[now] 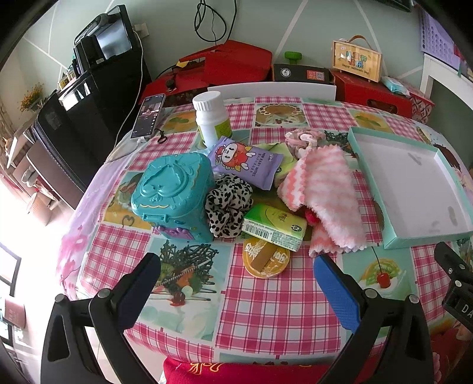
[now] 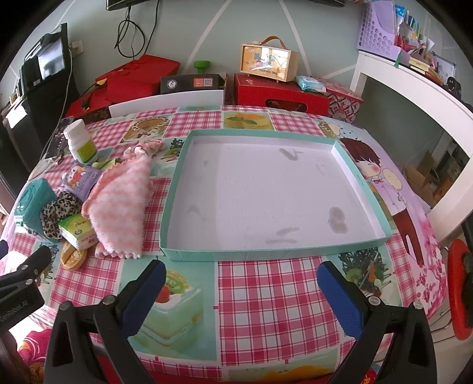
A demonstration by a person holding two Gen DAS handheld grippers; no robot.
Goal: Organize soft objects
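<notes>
**A lived-in family room at home**

The table (image 2: 266, 295) wears a vinyl cloth of pink gingham squares and pictures of cakes and desserts, with a cartoon child printed at one edge. Household odds lie on it: a white pill bottle (image 1: 211, 118), a pack of baby wipes (image 1: 248, 161), a teal toy case (image 1: 174, 192), a phone (image 1: 148, 115) on a charging cable. Behind, against a pale green wall, stand red gift boxes (image 2: 280, 93) and a small wooden keepsake box with a strap handle (image 2: 269, 62). A white desk (image 2: 414, 85) to the right holds a lilac file rack (image 2: 377, 28) stuffed with books and papers.
</notes>
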